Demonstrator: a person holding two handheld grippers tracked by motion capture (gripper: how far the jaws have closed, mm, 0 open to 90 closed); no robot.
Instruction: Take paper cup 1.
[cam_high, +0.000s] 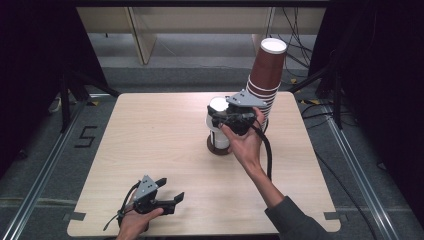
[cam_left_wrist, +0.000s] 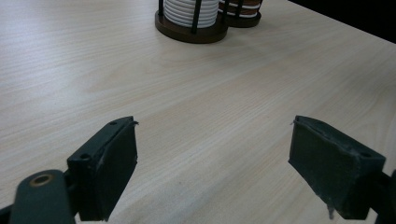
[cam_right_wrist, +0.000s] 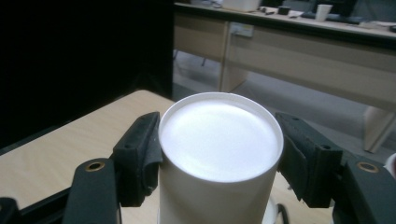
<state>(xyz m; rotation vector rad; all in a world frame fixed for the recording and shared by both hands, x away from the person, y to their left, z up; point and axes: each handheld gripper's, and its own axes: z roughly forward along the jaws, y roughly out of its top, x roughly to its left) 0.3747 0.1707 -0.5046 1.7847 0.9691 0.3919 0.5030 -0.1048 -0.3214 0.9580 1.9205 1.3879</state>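
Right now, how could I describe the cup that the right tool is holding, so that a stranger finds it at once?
Start at the wooden table and find the round dark holder near its middle. The white cup is upside down on top of the white stack there, gripped between the pads of the right tool. Unlike the tall brown stack behind it, it is plain white.

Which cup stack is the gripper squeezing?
The white stack in the round holder; the right gripper clamps its top cup. The taller brown stack behind stands untouched.
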